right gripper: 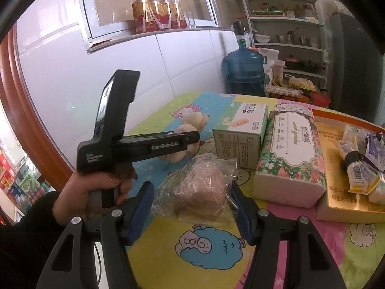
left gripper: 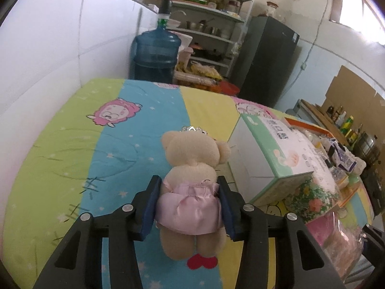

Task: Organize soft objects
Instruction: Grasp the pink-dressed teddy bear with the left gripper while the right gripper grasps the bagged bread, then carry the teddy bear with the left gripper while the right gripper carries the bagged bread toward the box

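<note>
My left gripper (left gripper: 189,187) is shut on a beige teddy bear (left gripper: 195,154) in a pink satin dress, seen from behind, its pads pressing the dress at both sides; the bear hangs upright above the cartoon tablecloth (left gripper: 72,144). In the right wrist view the bear (right gripper: 192,122) shows partly behind the left gripper's body (right gripper: 144,147). My right gripper (right gripper: 192,195) is closed on a clear plastic bag holding a tan soft toy (right gripper: 204,190), which rests on the tablecloth (right gripper: 216,252).
A green-white tissue box (left gripper: 267,151) and a floral tissue pack (right gripper: 291,149) lie right of the bear. An orange-rimmed box (right gripper: 336,144) with packets sits far right. A blue water jug (left gripper: 155,53), shelves and a dark fridge (left gripper: 264,60) stand beyond the table.
</note>
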Available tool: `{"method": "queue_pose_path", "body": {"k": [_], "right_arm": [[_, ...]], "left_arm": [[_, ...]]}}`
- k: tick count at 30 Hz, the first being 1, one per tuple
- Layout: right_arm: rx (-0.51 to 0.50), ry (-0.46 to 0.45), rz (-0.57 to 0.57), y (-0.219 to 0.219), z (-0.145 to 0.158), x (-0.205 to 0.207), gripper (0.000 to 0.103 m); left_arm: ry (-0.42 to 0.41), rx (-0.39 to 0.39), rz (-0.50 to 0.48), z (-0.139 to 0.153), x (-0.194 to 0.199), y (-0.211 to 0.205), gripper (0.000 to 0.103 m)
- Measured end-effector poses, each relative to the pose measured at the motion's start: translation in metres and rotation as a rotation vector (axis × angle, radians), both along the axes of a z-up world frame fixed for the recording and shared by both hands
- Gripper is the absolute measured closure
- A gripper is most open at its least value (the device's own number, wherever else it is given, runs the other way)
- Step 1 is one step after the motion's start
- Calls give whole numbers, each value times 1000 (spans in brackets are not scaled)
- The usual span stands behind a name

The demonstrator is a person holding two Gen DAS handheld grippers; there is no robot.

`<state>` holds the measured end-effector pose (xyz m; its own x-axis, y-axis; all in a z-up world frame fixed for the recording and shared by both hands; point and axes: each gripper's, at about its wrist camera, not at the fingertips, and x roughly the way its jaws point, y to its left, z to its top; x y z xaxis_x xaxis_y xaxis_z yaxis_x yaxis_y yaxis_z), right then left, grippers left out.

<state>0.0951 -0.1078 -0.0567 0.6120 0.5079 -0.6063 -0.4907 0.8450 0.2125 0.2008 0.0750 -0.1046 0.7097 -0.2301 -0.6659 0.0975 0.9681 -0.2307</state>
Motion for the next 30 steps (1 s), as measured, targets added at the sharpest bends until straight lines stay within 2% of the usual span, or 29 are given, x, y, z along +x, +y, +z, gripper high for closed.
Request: {"method": "queue_pose_path", "body": {"k": [10, 19, 30], "right_arm": [[16, -56, -33, -14, 17, -12, 41], [39, -104, -122, -59, 34, -17, 41], [68, -145, -252, -129, 47, -15, 41]], "left_arm": [[-115, -14, -9, 42, -35, -7, 56], [-203, -26, -115, 81, -54, -58, 56], [-219, -45, -213, 94, -49, -127, 56]]}}
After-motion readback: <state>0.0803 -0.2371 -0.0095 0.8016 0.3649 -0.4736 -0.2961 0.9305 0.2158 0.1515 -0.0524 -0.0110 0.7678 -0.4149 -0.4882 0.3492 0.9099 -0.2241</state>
